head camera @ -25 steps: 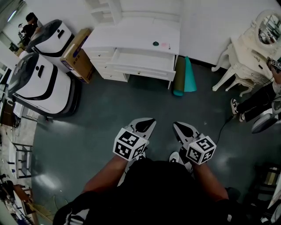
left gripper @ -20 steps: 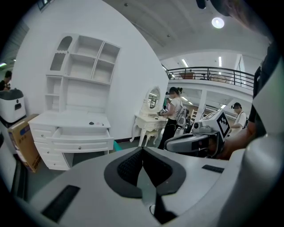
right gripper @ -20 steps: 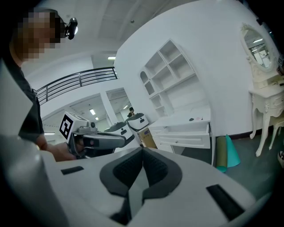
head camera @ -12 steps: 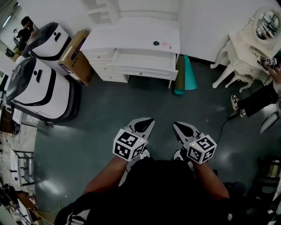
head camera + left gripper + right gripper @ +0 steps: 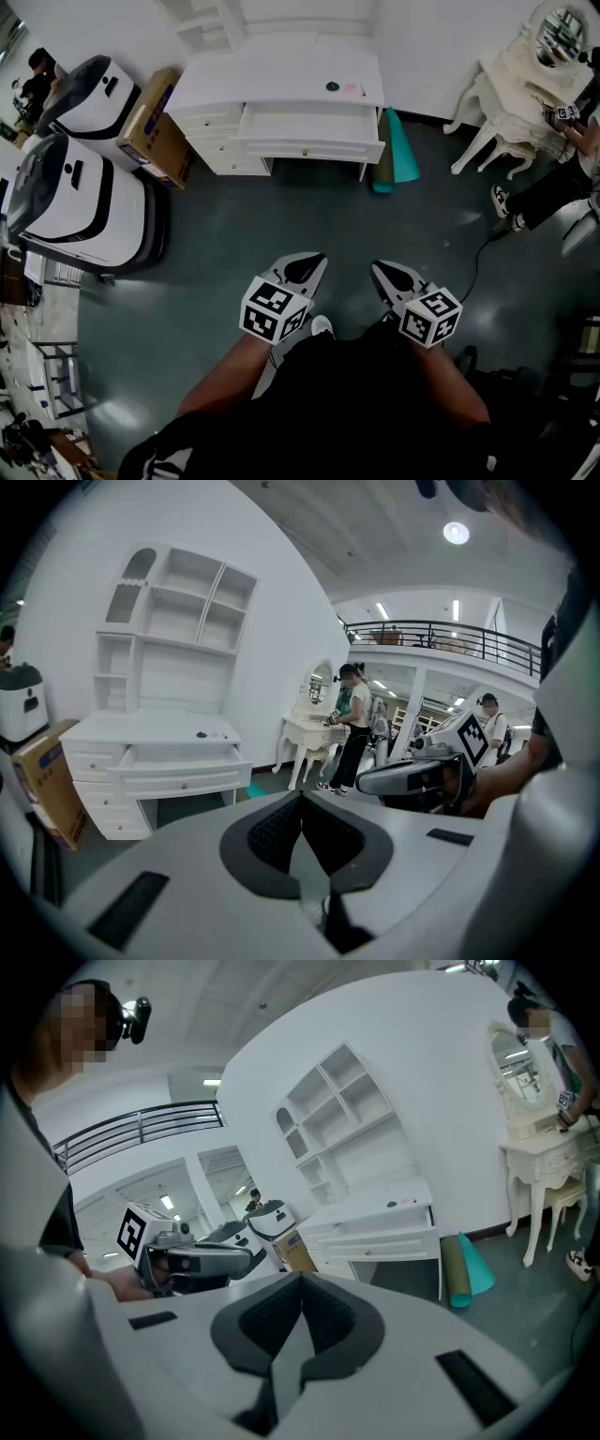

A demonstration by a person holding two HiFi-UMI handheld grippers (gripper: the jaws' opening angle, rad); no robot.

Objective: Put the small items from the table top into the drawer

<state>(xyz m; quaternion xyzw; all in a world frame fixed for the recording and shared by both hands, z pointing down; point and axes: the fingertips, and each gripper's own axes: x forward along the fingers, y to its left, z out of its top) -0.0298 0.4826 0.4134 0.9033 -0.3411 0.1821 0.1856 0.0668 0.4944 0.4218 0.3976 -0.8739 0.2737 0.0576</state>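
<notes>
Grey floor [image 5: 281, 216] separates the person from the white bench [image 5: 272, 75], its drawer [image 5: 309, 122] open. Nothing looks stowed: dark item [image 5: 332, 88] and pink item [image 5: 352, 91] sit on top; left tool [image 5: 309, 266] and right tool [image 5: 386, 276] closed, empty, well away

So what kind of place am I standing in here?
Probably an indoor hall or test lab, not a home: a white desk stands on bare grey floor, bulky white machines are parked beside it, and a railed mezzanine runs overhead.

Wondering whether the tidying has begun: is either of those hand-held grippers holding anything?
No, the left gripper and the right gripper both have their jaws shut together with nothing between them.
</notes>
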